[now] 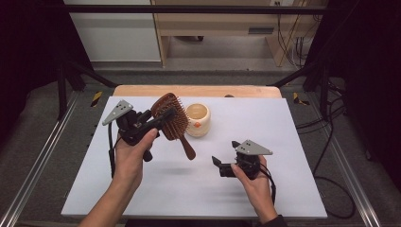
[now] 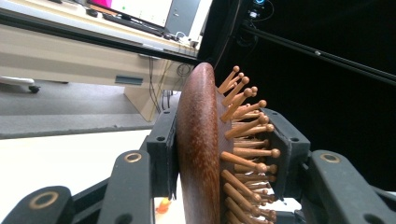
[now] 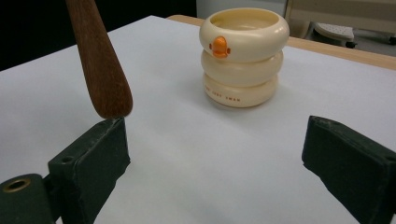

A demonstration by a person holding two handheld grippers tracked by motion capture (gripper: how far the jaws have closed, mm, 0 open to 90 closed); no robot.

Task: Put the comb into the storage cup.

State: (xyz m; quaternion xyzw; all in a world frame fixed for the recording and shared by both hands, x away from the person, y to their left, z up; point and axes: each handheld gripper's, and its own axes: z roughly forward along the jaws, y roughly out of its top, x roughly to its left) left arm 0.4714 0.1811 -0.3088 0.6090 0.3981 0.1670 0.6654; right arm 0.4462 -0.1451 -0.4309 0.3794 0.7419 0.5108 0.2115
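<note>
A brown wooden hairbrush [image 1: 171, 116] with wooden bristle pins is held up above the table, its handle pointing down and toward the right. My left gripper [image 1: 163, 116] is shut on the brush's head; in the left gripper view the pads press the smooth back and the pins of the hairbrush [image 2: 198, 149]. My right gripper [image 1: 225, 152] rests low over the white sheet, open with nothing between its jaws. In the right gripper view the brush's handle tip [image 3: 100, 70] hangs just above the left pad [image 3: 93, 154], and a cream ringed cup [image 3: 243, 56] stands beyond.
The cream cup [image 1: 197, 119] with an orange mark stands on the white sheet [image 1: 274, 123] at the middle back, just right of the brush. The wooden table edge [image 1: 198, 90] runs behind. Metal frame rails and cables flank both sides.
</note>
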